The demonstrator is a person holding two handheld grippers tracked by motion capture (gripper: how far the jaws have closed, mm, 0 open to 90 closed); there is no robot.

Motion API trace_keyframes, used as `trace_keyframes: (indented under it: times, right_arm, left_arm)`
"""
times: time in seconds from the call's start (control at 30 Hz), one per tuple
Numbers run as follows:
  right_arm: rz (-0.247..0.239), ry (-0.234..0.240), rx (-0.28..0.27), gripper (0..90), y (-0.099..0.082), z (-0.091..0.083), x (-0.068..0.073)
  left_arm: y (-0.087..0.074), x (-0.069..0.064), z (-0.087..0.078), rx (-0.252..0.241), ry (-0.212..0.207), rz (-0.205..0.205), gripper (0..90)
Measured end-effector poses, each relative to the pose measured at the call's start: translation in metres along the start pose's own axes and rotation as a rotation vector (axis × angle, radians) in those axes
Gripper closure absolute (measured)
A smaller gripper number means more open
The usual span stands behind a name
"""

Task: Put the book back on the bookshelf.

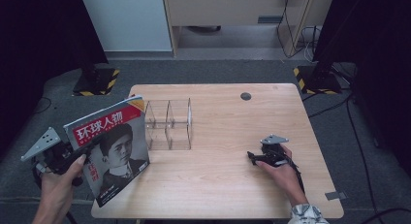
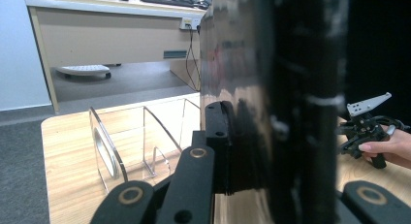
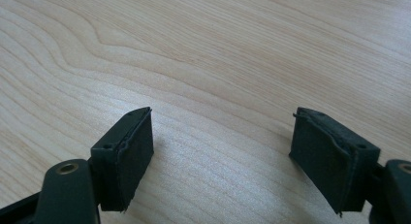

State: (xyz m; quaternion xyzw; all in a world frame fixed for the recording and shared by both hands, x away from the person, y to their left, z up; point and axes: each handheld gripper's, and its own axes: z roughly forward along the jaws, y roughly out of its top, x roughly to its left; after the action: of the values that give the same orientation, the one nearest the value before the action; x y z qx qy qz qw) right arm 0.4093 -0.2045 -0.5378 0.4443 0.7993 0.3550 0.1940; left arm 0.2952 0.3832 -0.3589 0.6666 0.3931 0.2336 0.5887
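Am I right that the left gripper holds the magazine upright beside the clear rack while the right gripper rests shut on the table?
Not quite: the right gripper is open, its fingers apart over bare table in the right gripper view. The left gripper does hold the magazine upright beside the clear rack.

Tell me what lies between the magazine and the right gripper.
In the high view, the clear divider rack stands just right of the magazine; beyond it, bare table runs to the right gripper.
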Motion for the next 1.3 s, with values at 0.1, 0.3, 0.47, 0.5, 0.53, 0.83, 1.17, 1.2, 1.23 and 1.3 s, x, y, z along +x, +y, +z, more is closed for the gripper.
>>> trace_keyframes:
  times: [0.1, 0.3, 0.47, 0.5, 0.53, 0.83, 1.17, 1.2, 1.23, 1.3]
  right_arm:
    - [0.0, 0.0, 0.0, 23.2, 0.0, 0.0, 0.0]
    - [0.0, 0.0, 0.0, 23.2, 0.0, 0.0, 0.0]
    - [0.0, 0.0, 0.0, 23.2, 0.0, 0.0, 0.0]
    - [0.0, 0.0, 0.0, 23.2, 0.0, 0.0, 0.0]
    - [0.0, 0.0, 0.0, 23.2, 0.0, 0.0, 0.0]
    - [0.0, 0.0, 0.0, 23.2, 0.0, 0.0, 0.0]
    - [0.0, 0.0, 0.0, 23.2, 0.0, 0.0, 0.0]
    - [0.0, 0.0, 0.0, 23.2, 0.0, 0.0, 0.0]
    - [0.0, 0.0, 0.0, 23.2, 0.0, 0.0, 0.0]
    - [0.0, 0.0, 0.0, 23.2, 0.0, 0.0, 0.0]
  left_arm:
    - [-0.001, 0.002, -0.003, 0.002, 0.005, 0.001, 86.4]
    - [0.0, 0.007, -0.008, -0.004, 0.028, -0.003, 86.3]
    - [0.003, 0.011, -0.007, -0.01, 0.05, -0.009, 86.3]
    - [0.004, 0.012, -0.006, -0.012, 0.057, -0.013, 86.3]
    - [0.004, 0.013, -0.006, -0.011, 0.059, -0.012, 86.3]
    - [0.011, 0.02, 0.001, -0.03, 0.08, 0.005, 86.3]
    - [0.017, 0.032, 0.015, -0.048, 0.108, -0.007, 86.3]
    - [0.018, 0.034, 0.017, -0.048, 0.114, -0.009, 86.3]
    - [0.018, 0.035, 0.019, -0.044, 0.118, -0.006, 86.4]
    - [0.019, 0.037, 0.021, -0.045, 0.126, -0.003, 86.3]
